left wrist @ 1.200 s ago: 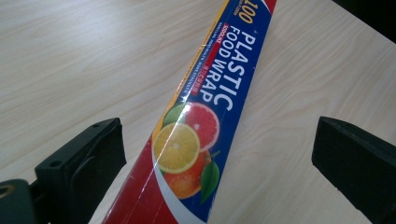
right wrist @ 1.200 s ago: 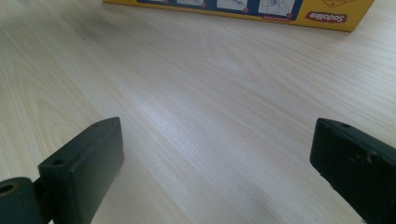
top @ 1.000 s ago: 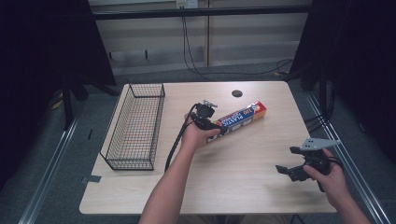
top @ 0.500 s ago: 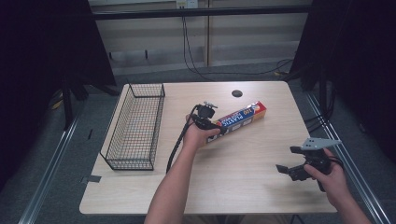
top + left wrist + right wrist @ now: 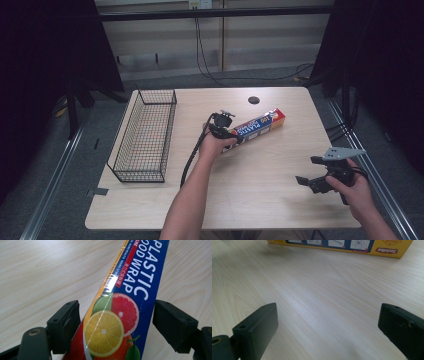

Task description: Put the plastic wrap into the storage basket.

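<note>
Step in hand, probably: gripping the plastic wrap box [image 5: 259,125] lying mid-table. Left gripper [image 5: 116,322] wide open around its near end, gaps both sides. Next: close firmly (carton glossy). Right gripper [image 5: 314,172] open, empty.

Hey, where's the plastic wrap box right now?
In the high view the plastic wrap box lies on the table right of the wire basket, its near end between the left gripper's jaws.

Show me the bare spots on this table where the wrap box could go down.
Bare wood lies between the wire basket and the left tool, and between the wrap box and the right tool. The table is crowded nowhere.
</note>
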Tool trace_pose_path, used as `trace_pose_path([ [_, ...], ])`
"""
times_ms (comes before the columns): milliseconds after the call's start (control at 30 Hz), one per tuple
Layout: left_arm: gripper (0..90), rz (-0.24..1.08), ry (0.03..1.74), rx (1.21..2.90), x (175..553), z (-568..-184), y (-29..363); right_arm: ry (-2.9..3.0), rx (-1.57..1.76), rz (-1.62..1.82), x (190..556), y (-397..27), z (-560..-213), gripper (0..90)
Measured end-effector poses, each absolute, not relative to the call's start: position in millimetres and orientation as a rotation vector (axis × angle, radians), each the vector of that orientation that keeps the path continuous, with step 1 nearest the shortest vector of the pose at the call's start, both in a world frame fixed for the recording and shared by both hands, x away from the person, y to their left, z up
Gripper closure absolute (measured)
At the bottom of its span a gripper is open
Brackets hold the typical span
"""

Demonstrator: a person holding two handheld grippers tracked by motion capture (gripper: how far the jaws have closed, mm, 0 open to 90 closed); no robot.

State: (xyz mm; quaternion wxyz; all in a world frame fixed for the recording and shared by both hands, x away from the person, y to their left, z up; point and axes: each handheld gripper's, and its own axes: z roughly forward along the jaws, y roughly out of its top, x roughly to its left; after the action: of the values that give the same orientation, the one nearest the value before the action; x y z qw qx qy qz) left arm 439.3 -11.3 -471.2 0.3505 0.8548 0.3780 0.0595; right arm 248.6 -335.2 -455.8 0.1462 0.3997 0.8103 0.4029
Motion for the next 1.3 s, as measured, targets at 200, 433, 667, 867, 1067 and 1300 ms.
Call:
trace_pose_path([
  [200, 27.3, 0.194, 0.926, 2.276, 434.5, -470.5, -14.5, 2.333, 1.151, 1.153, 248.3, -334.6, -455.2, 2.9],
  [433, 35.9, 0.177, 0.9, 2.327, 415.7, -466.8, -9.6, 2.344, 1.142, 1.155, 250.2, -331.4, -456.3, 2.9],
  [667, 38.4, 0.143, 0.94, 2.356, 401.7, -462.6, 2.0, 2.349, 1.128, 1.157, 249.0, -327.4, -454.9, 2.9],
  [867, 33.6, 0.126, 0.959, 2.323, 404.7, -463.6, -0.3, 2.345, 1.129, 1.157, 249.6, -327.2, -454.6, 2.9],
  [1067, 23.6, 0.122, 0.954, 2.324, 414.7, -468.3, -22.3, 2.343, 1.139, 1.164, 251.0, -328.7, -455.0, 2.9],
  [1300, 22.8, 0.143, 0.928, 2.365, 424.9, -468.8, -38.6, 2.336, 1.138, 1.167, 251.3, -332.7, -454.9, 2.9],
])
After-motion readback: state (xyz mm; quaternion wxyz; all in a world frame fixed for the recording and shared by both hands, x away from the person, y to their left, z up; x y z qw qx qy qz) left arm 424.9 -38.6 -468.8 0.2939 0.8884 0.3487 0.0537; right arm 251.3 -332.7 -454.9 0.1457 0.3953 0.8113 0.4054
